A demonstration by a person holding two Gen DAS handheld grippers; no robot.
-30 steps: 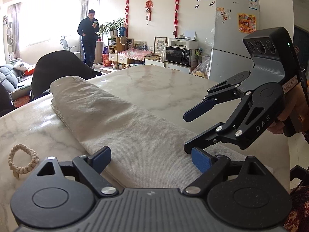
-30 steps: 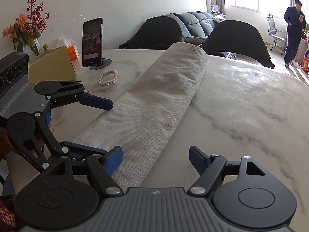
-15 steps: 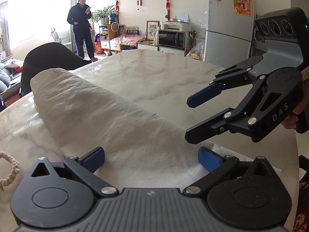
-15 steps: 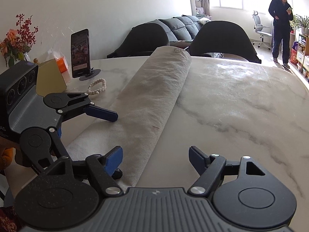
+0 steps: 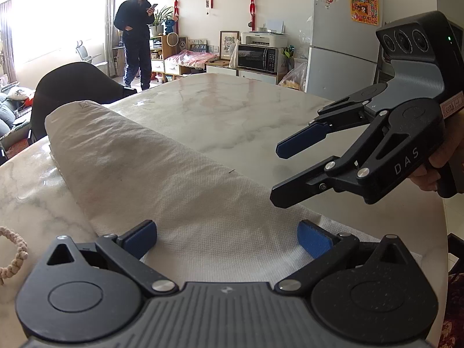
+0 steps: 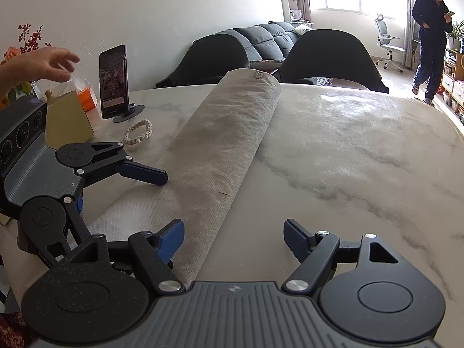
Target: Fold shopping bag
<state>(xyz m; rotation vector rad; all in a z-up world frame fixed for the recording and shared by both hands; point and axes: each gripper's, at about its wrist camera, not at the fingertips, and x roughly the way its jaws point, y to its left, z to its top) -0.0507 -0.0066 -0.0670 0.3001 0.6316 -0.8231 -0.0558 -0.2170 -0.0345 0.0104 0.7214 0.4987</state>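
Since a second ago, my left gripper has slid in a bit over the near end of the bag and spread its tongs wider, and a bare hand now reaches in at about 10 o'clock in the right view, by the tissue box. Biggest of all is the marble table, and on it lies the shopping bag, a long pale cloth strip already folded narrow, running from me at 6 o'clock away toward 12 o'clock. Its near end lies flat right under both grippers. My left tongs are as wide as they go, one blue pad on each side of the cloth, and they hold nothing. My right gripper is fairly wide too and holds nothing; its left pad is over the bag's right edge and its right pad is over bare table. I think the next step is to grab the near end and fold it away from me. To do it well, I should pinch both near corners at once, lift them evenly, and keep the edges lined up. Small things sit off at 10 o'clock: a phone on a stand and a bead bracelet, well apart from the bag.
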